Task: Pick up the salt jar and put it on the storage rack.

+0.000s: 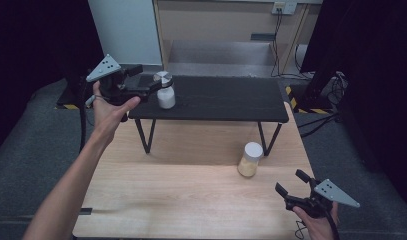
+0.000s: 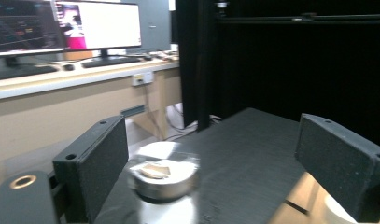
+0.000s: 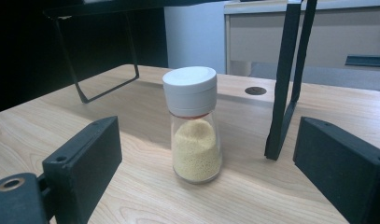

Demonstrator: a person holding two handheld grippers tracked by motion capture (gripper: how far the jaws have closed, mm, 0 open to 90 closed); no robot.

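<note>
Silver-lidded jar (image 1: 165,92): it stands upright at the left end of the black raised shelf (image 1: 226,100). It has a pale, whitish body and a shiny metal cap. In your left gripper view (image 2: 162,179) it is blurred, low in the frame, with the cap seen from above.

Your left gripper (image 1: 153,86): you hold it level at the shelf's left end, with its tips right by the jar's cap. In its own view the two black jaws stand spread, and the jar sits between them, nearer the left jaw. Neither pad presses on it.

Yellow-grain shaker (image 1: 250,159): a clear glass jar with a white screw lid, about half full of fine yellow grains. It stands upright on the wooden table (image 1: 181,200), just in front of the shelf's right leg (image 1: 271,137). Your right gripper view shows it (image 3: 195,130) centred and sharp.

Your right gripper (image 1: 289,184): it is low at the table's near right corner, pointing toward the shaker but well apart from it. Its jaws are spread wide with nothing between the pads.

Writing on the jars: neither jar shows a label or brand that can be read.

Background: your left gripper view takes in a desk with monitors (image 2: 66,25) and a keyboard (image 2: 110,60). The screens are lit, but their text is too small and blurred to read. A wall socket (image 1: 283,7) sits on the wooden cabinet behind the table.
</note>
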